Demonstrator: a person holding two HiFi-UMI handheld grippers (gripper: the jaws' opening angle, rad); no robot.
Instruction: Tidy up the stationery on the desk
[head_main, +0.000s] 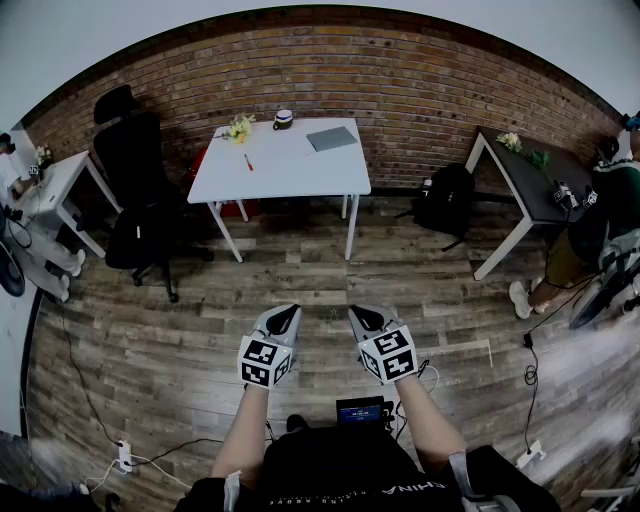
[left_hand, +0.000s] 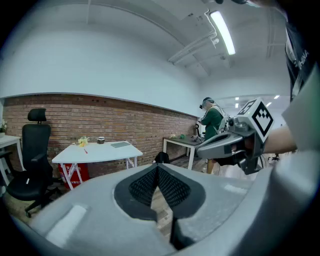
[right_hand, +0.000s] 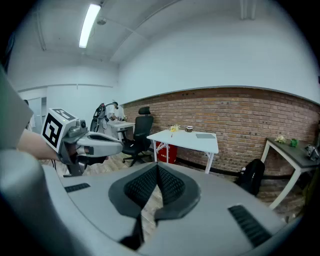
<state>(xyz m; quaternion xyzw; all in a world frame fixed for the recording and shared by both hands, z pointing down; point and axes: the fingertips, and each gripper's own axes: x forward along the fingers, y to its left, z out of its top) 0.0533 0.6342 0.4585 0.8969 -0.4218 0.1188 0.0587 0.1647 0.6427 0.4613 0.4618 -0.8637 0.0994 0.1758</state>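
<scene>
Nothing tidied yet, I judge. My left gripper (head_main: 287, 314) and right gripper (head_main: 360, 314) hang over the floor (head_main: 180, 340), fingers pinched together on nothing, well short of the white rectangular counter (head_main: 290, 172) where a thin red pen (head_main: 248, 162) and flat grey notebook (head_main: 331, 138) lie apart.
</scene>
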